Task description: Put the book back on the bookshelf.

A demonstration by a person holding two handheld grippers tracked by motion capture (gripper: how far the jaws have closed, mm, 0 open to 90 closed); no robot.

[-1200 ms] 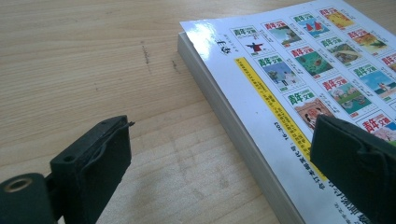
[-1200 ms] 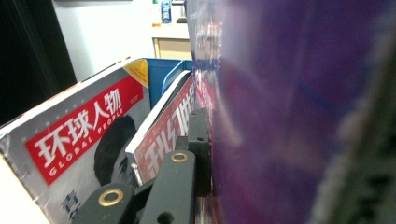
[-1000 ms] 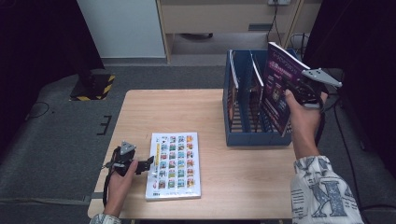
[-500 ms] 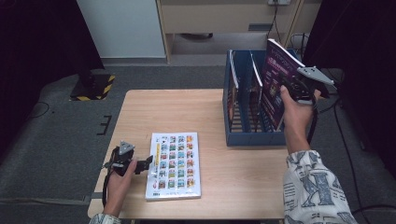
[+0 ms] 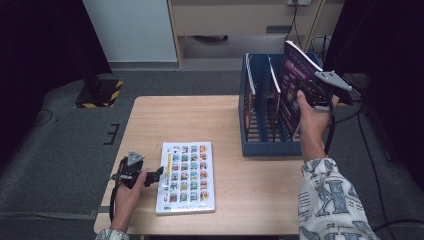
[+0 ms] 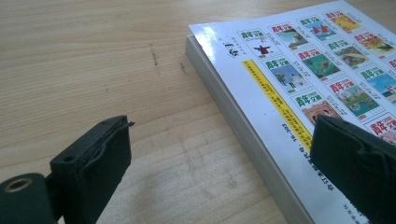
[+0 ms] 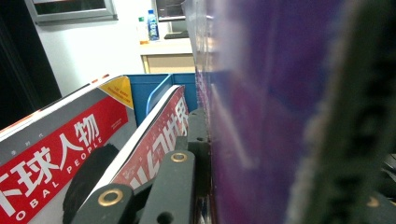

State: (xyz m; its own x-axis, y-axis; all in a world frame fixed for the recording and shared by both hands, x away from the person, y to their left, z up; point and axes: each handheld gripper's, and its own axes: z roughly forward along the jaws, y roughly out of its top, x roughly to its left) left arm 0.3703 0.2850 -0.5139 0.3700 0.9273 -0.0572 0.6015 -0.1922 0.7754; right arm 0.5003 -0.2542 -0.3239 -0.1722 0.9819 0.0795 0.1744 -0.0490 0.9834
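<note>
Right tool [image 5: 306, 95] clamps the purple magazine [image 5: 290, 75], tilted in the blue rack [image 5: 260, 147]. Left tool [image 5: 156, 176] gapes beside the white book [image 5: 187, 177] on the desk [image 5: 175, 120].

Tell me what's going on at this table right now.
A person is filing magazines into a blue rack at the table's right side. The right gripper is clamped on a purple magazine, holding it upright over the rack's rightmost slot; two magazines already stand in the other slots. The left gripper, jaws open, rests beside a thick book lying flat on the table.
</note>
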